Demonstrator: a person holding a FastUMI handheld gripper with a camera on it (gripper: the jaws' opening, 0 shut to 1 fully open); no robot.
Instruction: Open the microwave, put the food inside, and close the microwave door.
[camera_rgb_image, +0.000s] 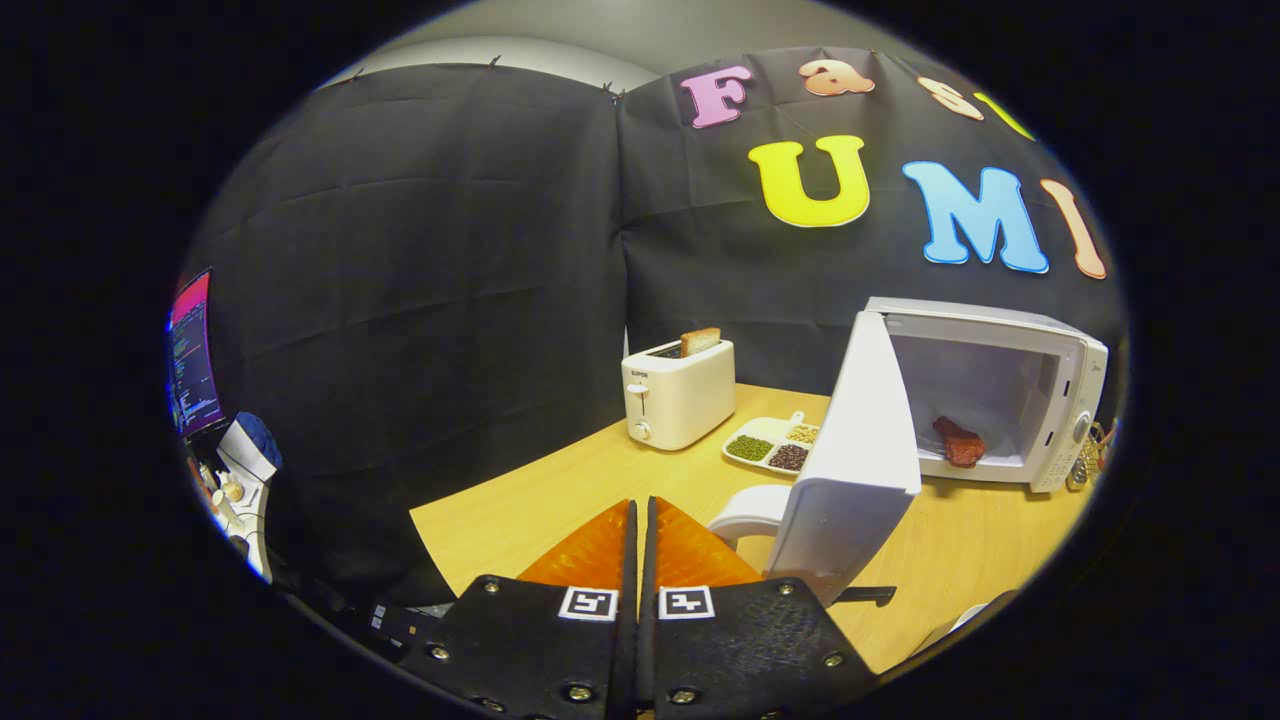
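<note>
Nearest the camera, the tongs were drawn together with only a thin slit between their two fingers, and nothing was held in them. They hung over the near edge of the wooden desk, pointing toward the booth's back corner. Just to the right of the fingers, the microwave door stood swung wide open, its bottom corner close beside the right finger but, as far as could be told, not touching it. A white rounded object, perhaps a cup or bowl, sat on the desk partly hidden behind the door's lower edge; what it was could not be made out. Beyond the door, the white microwave rested at the right end of the desk with its cavity exposed, and the food, a reddish-brown piece, lay on the cavity floor near the front opening. Between the microwave and the toaster, a white divided tray held green, dark and pale beans in separate compartments. To its left, well ahead of the fingers, the white toaster stood with a slice of bread poking up from its slot. Far off to the left, past the desk, a lit monitor stood beside some small cluttered items.
</note>
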